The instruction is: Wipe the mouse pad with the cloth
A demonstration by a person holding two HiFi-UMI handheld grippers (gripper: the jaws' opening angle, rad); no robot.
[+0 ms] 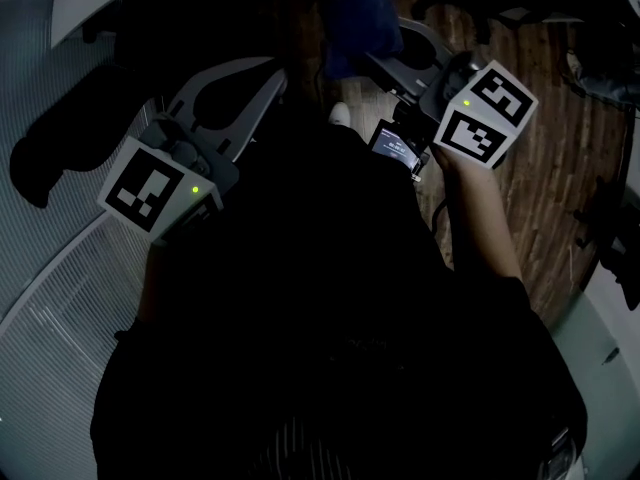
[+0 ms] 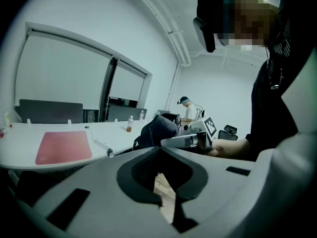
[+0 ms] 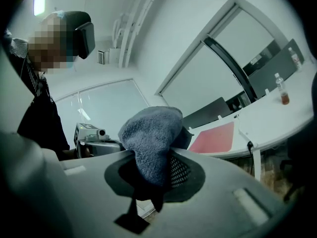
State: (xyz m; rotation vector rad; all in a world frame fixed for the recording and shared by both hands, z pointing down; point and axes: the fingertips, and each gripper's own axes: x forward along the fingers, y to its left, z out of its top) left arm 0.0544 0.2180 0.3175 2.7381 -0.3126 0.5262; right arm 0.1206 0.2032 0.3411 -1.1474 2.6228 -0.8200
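Between my right gripper's (image 3: 153,155) jaws sits a bunched blue-grey terry cloth (image 3: 148,128), clamped tight, I judge, for carrying to the flat pink rectangular mouse pad (image 3: 214,138) lying well away on the white desk (image 3: 277,118). My left gripper (image 2: 159,150) is closed on nothing. A clear bottle (image 3: 283,94) there holds amber liquid.
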